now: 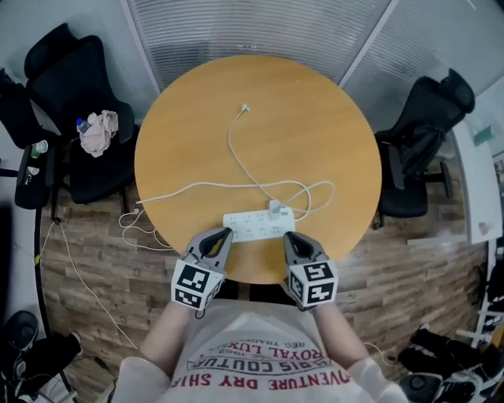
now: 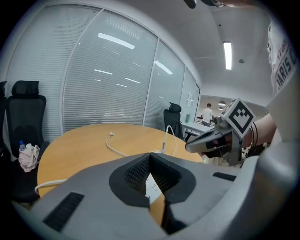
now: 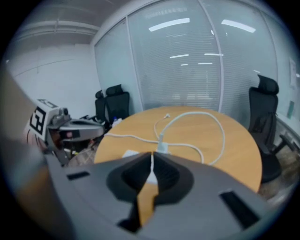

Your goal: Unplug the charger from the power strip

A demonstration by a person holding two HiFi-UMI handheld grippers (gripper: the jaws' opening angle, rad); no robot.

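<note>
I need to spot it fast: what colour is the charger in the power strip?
The charger is white; the head view shows it best.

Round wooden worktop [image 1: 197, 110] in middle of office room. Wood-plank floor [image 1: 409, 268] all around it. Black office chair [image 1: 75, 86] at left, crumpled cloth [image 1: 98, 132] on its seat. Second black chair [image 1: 421, 134] at right. Glass partition walls [image 1: 260, 24] with closed horizontal blinds behind. Ceiling strip light [image 2: 228, 55] lit; room bright, evenly lit.
</note>
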